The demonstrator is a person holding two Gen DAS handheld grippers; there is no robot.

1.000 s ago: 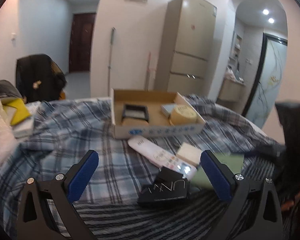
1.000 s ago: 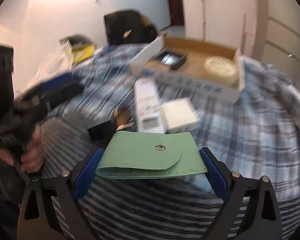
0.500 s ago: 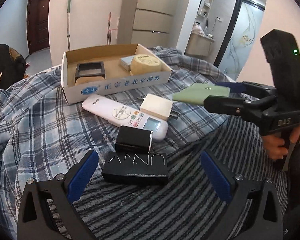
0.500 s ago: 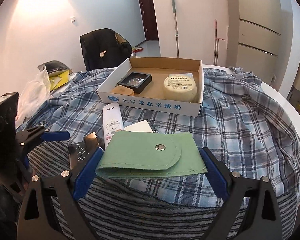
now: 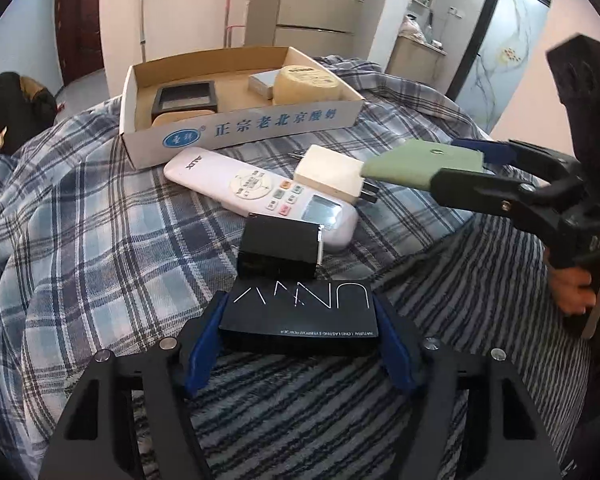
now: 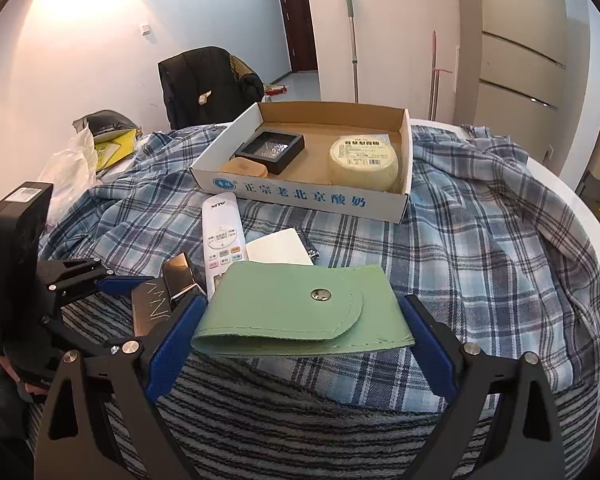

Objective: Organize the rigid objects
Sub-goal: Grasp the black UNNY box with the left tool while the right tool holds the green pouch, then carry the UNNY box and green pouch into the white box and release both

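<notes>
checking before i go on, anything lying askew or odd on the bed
Nothing spilled or damaged. One oddity: the small black box lies partly on the white remote, overlapping its display end. The white charger also leans against the remote.

The flat box [image 5: 300, 312] lies between the fingers [image 5: 204, 344] of the left gripper [image 5: 300, 340]. Just beyond their tips lies a small box [image 5: 278, 250], then the remote [image 5: 256, 192] with a charger [image 5: 330, 174] to its right. Farthest stands the cardboard tray [image 5: 260, 124]. The pouch [image 6: 304, 312] sits between the right gripper's [image 6: 304, 320] fingers.
</notes>
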